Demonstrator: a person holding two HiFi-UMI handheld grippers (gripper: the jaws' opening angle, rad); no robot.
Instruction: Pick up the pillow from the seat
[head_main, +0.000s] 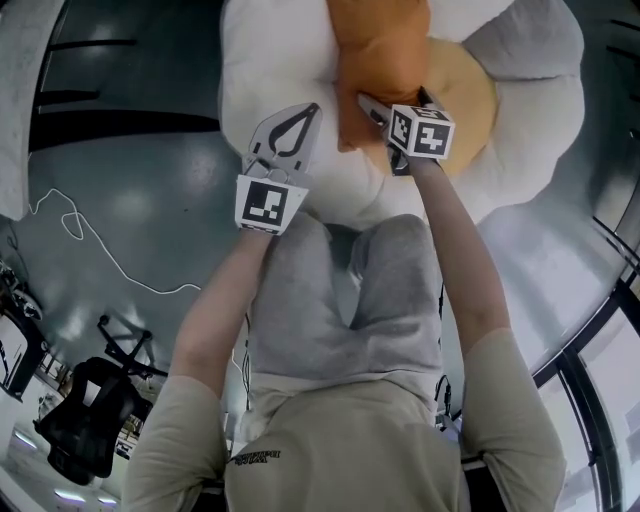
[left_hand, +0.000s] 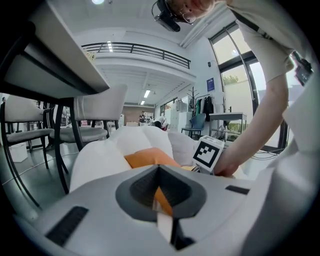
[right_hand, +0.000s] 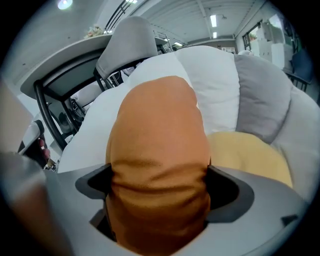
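Note:
An orange pillow (head_main: 375, 60) lies on a flower-shaped seat cushion with white petals (head_main: 270, 60) and a yellow centre (head_main: 468, 92). My right gripper (head_main: 396, 102) stands open at the pillow's near end. In the right gripper view that end of the pillow (right_hand: 157, 140) fills the gap between the wide jaws of the gripper (right_hand: 157, 197) and touches both; I see no firm squeeze. My left gripper (head_main: 303, 115) hovers over the left white petal, shut and empty. In the left gripper view the pillow (left_hand: 150, 157) shows beyond the gripper (left_hand: 161, 210).
A grey petal (right_hand: 262, 95) and the yellow centre (right_hand: 247, 152) lie right of the pillow. Grey chairs (left_hand: 97, 112) and a table stand behind the seat. A white cable (head_main: 110, 258) trails on the floor at left, with a black chair (head_main: 85, 415) lower left.

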